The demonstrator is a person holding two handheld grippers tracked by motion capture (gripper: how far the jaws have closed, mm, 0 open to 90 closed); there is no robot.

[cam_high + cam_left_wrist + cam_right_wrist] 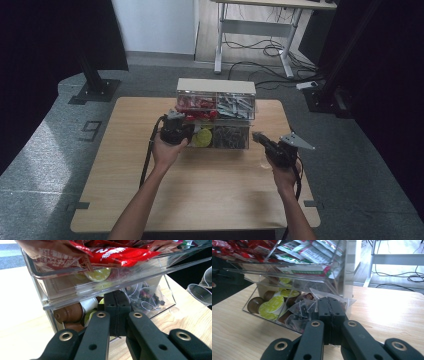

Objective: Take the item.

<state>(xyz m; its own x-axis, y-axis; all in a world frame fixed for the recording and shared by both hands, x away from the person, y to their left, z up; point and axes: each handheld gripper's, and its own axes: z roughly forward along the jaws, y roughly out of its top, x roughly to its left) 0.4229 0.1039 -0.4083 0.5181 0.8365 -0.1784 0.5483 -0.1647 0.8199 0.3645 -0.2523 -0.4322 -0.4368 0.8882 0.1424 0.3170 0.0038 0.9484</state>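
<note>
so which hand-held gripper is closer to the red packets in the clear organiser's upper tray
Left. The left hand-held gripper sits at the clear plastic organiser front, just below the red packets. The right hand-held gripper hovers off its lower right corner, farther away.

A clear two-tier organizer (216,114) stands at the far middle of the tabletop (200,190). The left tool (174,129) sits against the organizer's lower left front; the right tool (270,145) hovers just right of its lower corner.

left gripper (117,312) jaws closed, right gripper (331,315) jaws closed
</note>
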